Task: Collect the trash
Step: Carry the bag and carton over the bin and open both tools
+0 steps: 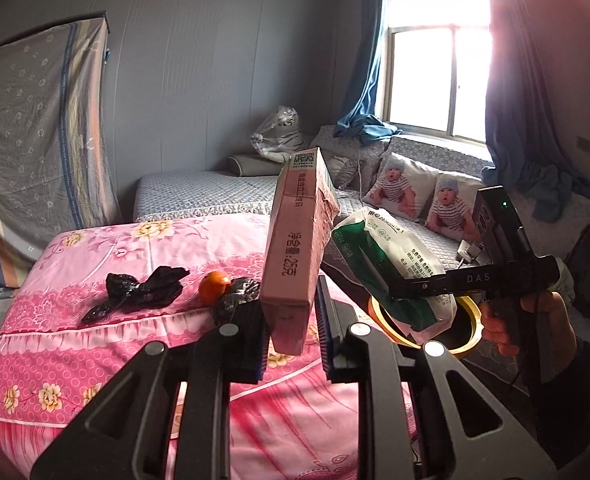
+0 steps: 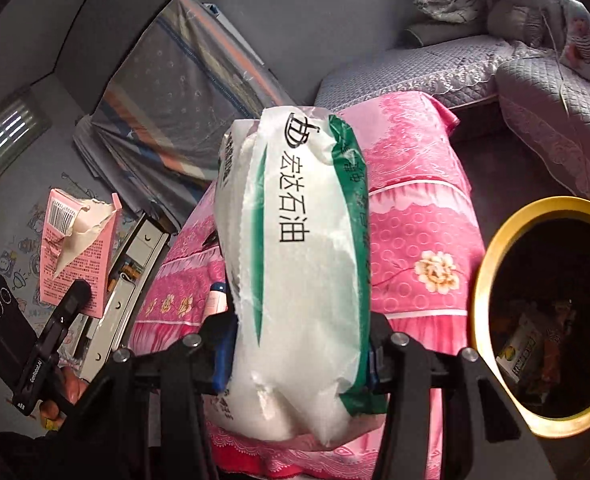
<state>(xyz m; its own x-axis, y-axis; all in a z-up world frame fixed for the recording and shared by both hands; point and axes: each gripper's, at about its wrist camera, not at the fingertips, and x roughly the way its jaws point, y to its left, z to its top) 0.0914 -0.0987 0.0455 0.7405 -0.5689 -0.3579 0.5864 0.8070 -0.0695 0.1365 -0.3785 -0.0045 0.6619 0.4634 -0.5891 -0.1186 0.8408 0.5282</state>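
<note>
Carrying step: my left claw [image 1: 291, 344] grips a pink carton [image 1: 295, 256], my right claw [image 2: 299, 356] a tissue pack [image 2: 295, 264]; next, release over the yellow-rimmed bin [image 2: 491, 280].

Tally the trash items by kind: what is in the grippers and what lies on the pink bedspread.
Pink box: 1
White-and-green packet: 1
Black crumpled bags: 2
Orange fruit: 1
Total: 5

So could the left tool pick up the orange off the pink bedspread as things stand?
Probably not yet. The left tool is shut on the pink carton, so it has no free grip. The orange itself lies exposed on the pink bedspread between crumpled black bags, with nothing over it.
</note>
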